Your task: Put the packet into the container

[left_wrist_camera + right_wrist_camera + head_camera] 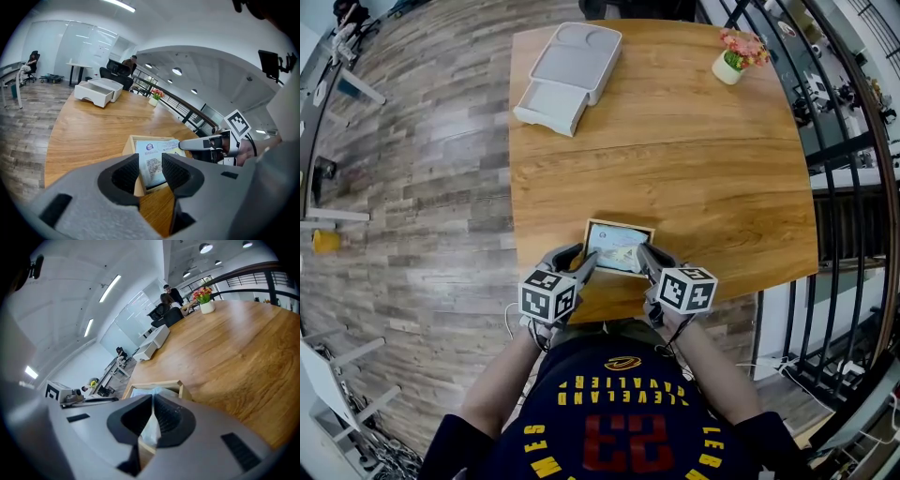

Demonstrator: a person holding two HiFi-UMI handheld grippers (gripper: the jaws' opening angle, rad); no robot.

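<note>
Grey fingers [117, 176], marker cubes [549, 298], navy jersey [609, 422]

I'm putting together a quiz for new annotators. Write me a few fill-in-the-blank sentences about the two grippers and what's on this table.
The right gripper is shut on the ___'s edge, over the wooden container.
The left gripper grips nothing; its jaws are ___.
The white pot at the table's far corner holds ___.

Missing words: packet; open; flowers.

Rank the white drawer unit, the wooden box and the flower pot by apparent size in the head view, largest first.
1. white drawer unit
2. wooden box
3. flower pot, clearly smallest
</note>
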